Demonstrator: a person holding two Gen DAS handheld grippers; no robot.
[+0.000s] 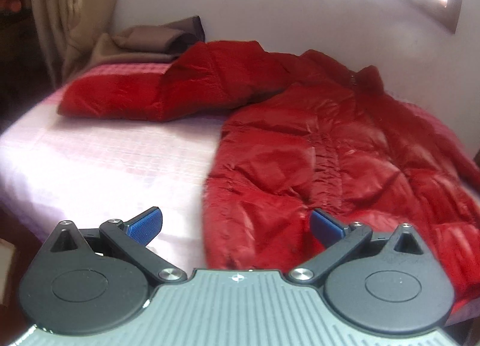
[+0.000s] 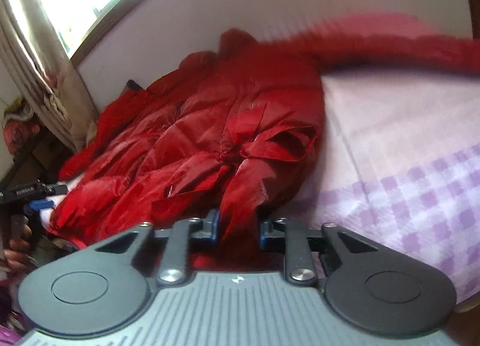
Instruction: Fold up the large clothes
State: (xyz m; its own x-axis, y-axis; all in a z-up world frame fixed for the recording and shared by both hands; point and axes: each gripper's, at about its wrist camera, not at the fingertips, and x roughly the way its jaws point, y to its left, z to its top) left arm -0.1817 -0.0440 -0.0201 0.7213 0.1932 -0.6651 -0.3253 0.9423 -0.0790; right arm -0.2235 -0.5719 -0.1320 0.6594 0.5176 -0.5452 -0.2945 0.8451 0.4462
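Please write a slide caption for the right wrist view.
Right hand-held gripper shut on the hem of a red puffer jacket on a checked bedsheet.

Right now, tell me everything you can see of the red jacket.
The red jacket is a puffy, shiny quilted one, lying spread on the checked bedsheet, collar toward the wall, one sleeve stretched sideways. The right tongs pinch its hem; the left tongs stand open around its near edge.

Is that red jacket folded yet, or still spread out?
Still spread out: the red jacket lies open across the bed, one sleeve stretched sideways.
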